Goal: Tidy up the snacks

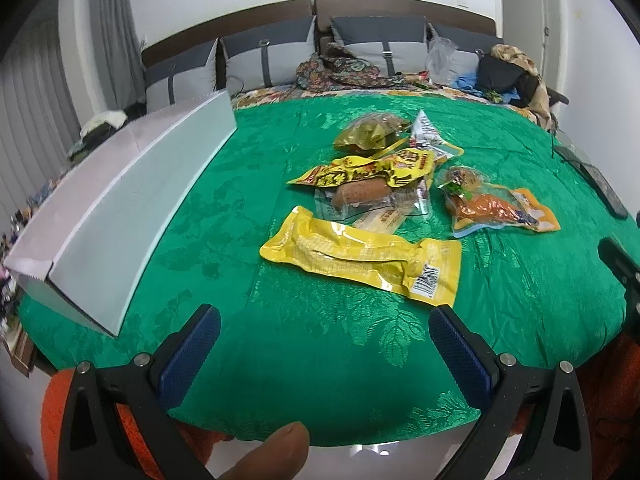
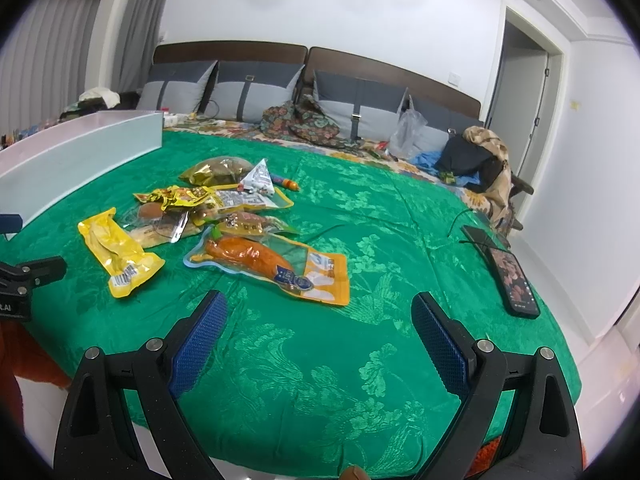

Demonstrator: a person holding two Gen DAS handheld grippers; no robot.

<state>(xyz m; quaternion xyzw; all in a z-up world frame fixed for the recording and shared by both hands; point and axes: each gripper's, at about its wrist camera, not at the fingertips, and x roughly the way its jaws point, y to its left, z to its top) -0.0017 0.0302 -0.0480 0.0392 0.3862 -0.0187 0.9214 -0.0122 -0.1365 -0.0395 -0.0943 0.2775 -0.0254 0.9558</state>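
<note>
Loosely heaped, the snacks lie on the green bedspread point(image 1: 320, 360) a little past the middle of the bed, seen from both wrist cameras. Nearest the left tongs point(image 1: 324, 344) is a long yellow packet point(image 1: 360, 260), lying flat with its barcode end toward four o'clock. Just beyond it, at twelve o'clock, sits a clear pack with a brown bun point(image 1: 360, 196), partly under a crumpled yellow-and-red bag point(image 1: 372, 170). Farther back are a gold-brown pouch point(image 1: 370, 132) and a small white sachet point(image 1: 425, 126) touching it. At two o'clock from the long packet, apart from it, lies an orange pack point(image 1: 500, 210) holding an orange meat piece; in the right wrist view this orange pack point(image 2: 272, 266) is the closest thing to the right tongs point(image 2: 320, 320), just beyond their tips at eleven o'clock. Both pairs of tongs stand wide apart with nothing between the blue pads, low over the cloth near the bed's front edge. A long white box point(image 1: 132, 208) stands on the bedspread at ten o'clock of the heap, well apart from it. A dark phone point(image 2: 514, 284) lies at the right camera's three o'clock, near the bed's edge. Grey pillows point(image 2: 256, 88) lean on the brown headboard point(image 2: 228, 50) at the far end.
</note>
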